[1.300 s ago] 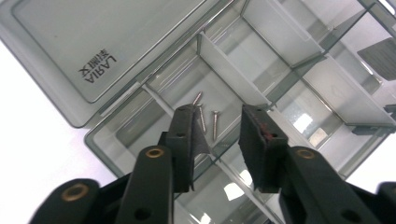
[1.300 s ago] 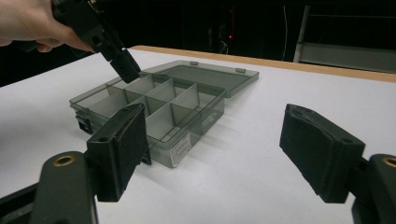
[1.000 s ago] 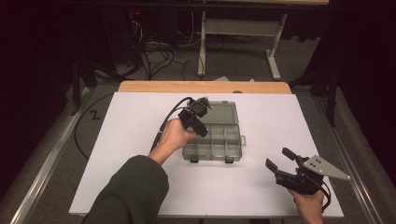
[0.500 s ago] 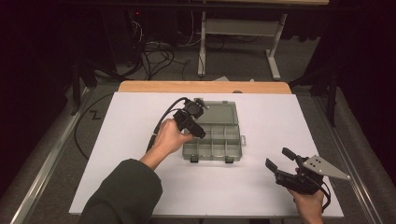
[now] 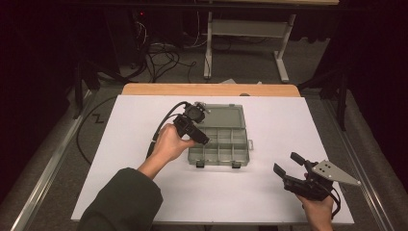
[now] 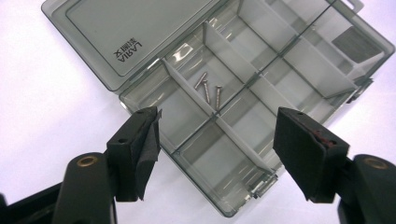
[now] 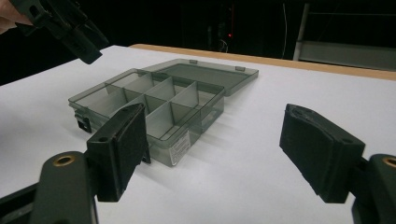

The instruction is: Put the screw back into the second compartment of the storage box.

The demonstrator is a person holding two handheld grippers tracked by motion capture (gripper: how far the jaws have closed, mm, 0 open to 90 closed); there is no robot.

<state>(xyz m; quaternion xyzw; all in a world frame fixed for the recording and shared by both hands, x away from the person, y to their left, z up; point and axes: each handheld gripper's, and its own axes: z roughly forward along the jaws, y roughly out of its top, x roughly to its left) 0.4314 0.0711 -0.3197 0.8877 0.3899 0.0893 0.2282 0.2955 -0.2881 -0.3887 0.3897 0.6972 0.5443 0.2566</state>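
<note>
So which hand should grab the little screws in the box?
Probably the left. The left gripper hangs open right over the box, looking down at the screws. The right gripper waits off to the side.

Around the white work surface: wood, cables and metal framing

The white sheet [image 5: 144, 125] covers the table, and a strip of bare wooden tabletop [image 5: 211, 89] shows along its far edge; in the right gripper view this wooden edge [image 7: 327, 65] runs as a tan band behind the white. On the grey floor beyond the table, a tangle of black cables [image 5: 161, 55] lies near the left, and a loose black cable [image 5: 91, 130] loops beside the table's left side. A pale metal stand [image 5: 245, 33] with two legs stands further back, its base reaching the floor. A metal rail [image 5: 48, 168] runs along the table's left side, another [image 5: 358, 168] along the right. The background is dark.
</note>
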